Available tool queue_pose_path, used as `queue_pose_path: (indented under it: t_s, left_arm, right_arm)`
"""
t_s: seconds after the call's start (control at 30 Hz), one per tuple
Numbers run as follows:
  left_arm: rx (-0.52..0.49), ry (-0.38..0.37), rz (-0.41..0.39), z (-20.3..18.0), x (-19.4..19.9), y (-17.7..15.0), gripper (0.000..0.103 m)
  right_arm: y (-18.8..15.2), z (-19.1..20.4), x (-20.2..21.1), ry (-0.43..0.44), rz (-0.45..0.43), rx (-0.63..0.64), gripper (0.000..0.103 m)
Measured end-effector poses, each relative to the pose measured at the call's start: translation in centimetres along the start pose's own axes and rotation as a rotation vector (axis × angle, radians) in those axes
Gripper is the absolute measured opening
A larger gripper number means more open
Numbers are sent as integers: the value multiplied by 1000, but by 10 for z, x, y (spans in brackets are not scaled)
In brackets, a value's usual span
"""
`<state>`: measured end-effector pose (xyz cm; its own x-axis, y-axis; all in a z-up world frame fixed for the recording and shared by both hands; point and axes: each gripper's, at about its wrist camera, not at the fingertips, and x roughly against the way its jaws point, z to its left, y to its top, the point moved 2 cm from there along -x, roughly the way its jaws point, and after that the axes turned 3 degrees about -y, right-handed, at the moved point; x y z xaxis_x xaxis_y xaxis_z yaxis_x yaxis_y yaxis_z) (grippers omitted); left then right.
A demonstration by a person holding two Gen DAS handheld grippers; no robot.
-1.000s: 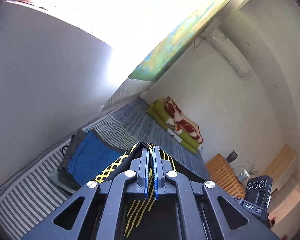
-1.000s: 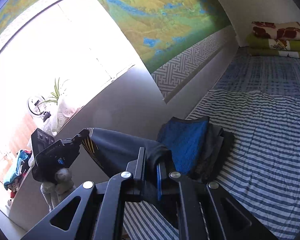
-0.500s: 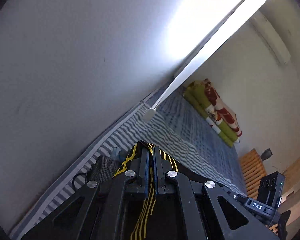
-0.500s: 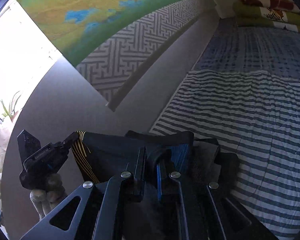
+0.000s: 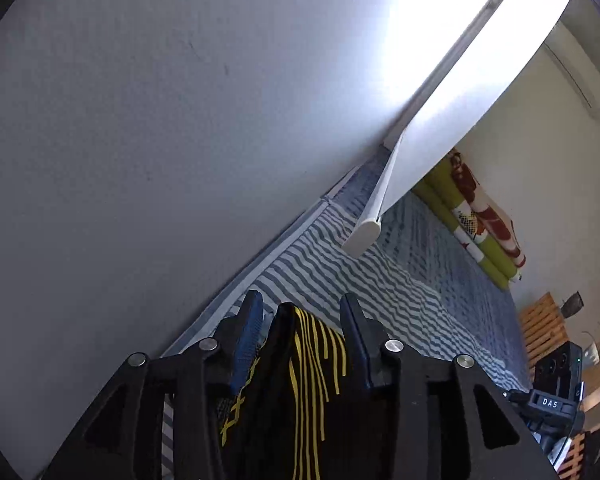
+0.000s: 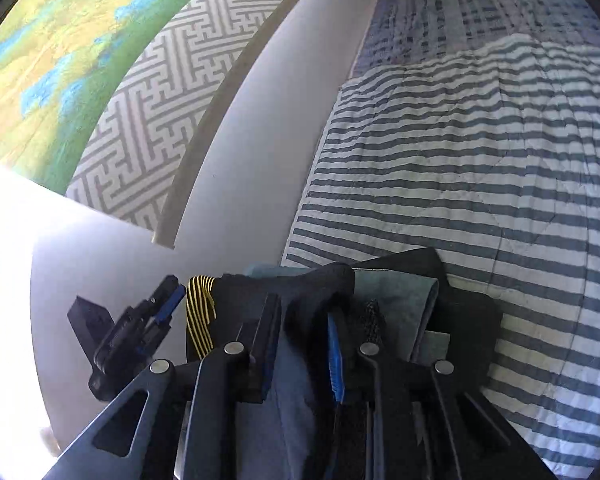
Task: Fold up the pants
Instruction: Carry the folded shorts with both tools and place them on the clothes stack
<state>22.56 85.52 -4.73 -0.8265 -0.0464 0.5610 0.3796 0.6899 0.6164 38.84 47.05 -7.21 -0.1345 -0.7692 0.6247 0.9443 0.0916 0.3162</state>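
Left wrist view: the left gripper (image 5: 300,322) has its jaws spread, and the dark pants (image 5: 300,360) with yellow stripes lie in the gap between the fingers without being pinched; neither pad visibly presses the cloth. The fabric runs back from the fingertips toward the camera, so its striped edge sits right at the tips. Ahead of the fingers lies the striped bedsheet (image 5: 380,292), with a grey wall (image 5: 140,140) off to the left of the fingers and a folded blanket (image 5: 476,220) far beyond them.

Right wrist view: the right gripper (image 6: 304,320) is likewise parted, with dark cloth of the pants (image 6: 312,280) bunched between and just past its fingers; whether a pad touches it I cannot tell. The garment's long axis runs across the fingers, from the striped end at the left to the right. It rests on a stack of folded clothes (image 6: 400,292) just ahead and right of the fingertips.

Only this view shows the left gripper (image 6: 156,312) from outside, beside the striped end, and the stack underneath. Only the left view shows the stripes lying loose between its own jaws.

I judge the pants set down on the stack, both grippers equally near, so the coming move is to draw straight back from the cloth.
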Motion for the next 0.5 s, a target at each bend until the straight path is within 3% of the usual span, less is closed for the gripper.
queue_pose_path:
  t_s: [0.13,0.2,0.3,0.4,0.5]
  left_arm:
    - [-97,-2,-25,-22,25,-11,41]
    - [-174,-42,3,-40,30,-28,38]
    - [-256,-42,80,-57,22,-57,34]
    - [-271,67,113,-48,8,-72,34]
    - [-187,160,135,-24,2,-76,33]
  right_arm:
    - [-7,11,28,-80,-114,74,27]
    - [-19,27,36,-111,-151,164,27]
    - [-49,54,33,-154,-168,303,27]
    - [-84,73,17,-170,-121,401,27]
    - [-118,80,-8,-236,-30,487,27]
